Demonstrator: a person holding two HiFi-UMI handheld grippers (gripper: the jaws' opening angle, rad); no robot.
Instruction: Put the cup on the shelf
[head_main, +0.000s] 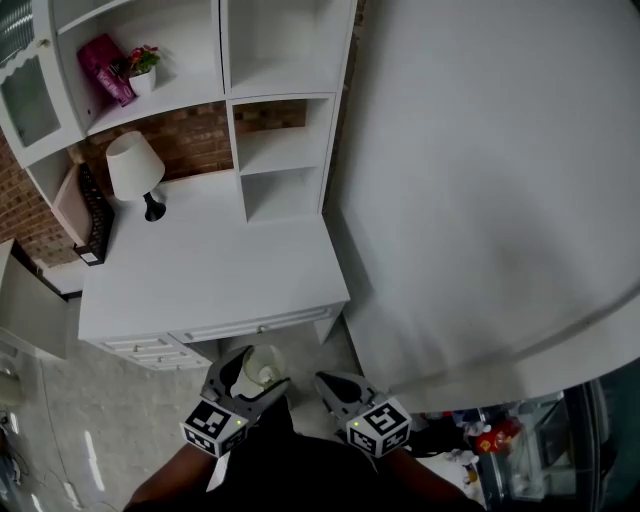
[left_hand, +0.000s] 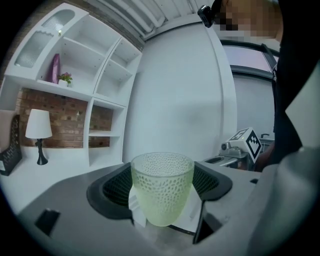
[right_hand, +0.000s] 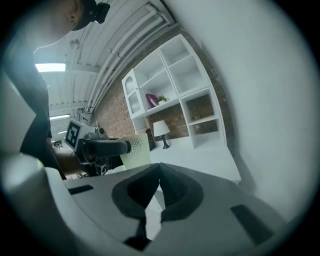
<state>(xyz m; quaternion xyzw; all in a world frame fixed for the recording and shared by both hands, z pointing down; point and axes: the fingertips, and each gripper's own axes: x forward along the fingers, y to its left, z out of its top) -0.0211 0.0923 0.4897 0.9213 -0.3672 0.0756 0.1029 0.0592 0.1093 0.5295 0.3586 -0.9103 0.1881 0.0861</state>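
A pale green dimpled cup (left_hand: 161, 186) stands upright between the jaws of my left gripper (left_hand: 161, 192), which is shut on it. In the head view the cup (head_main: 258, 369) and left gripper (head_main: 249, 380) hang just in front of the white desk's front edge. My right gripper (head_main: 336, 390) is beside it on the right, shut with nothing in it; its own view shows the jaws (right_hand: 159, 189) closed together. The white shelf unit (head_main: 280, 150) with open cubbies stands at the back of the desk.
On the desk (head_main: 215, 270) stand a white lamp (head_main: 135, 172) and a dark rack (head_main: 96, 215). A pink item (head_main: 105, 68) and a small potted plant (head_main: 142, 66) sit on an upper shelf. A large white wall panel (head_main: 490, 180) is at right.
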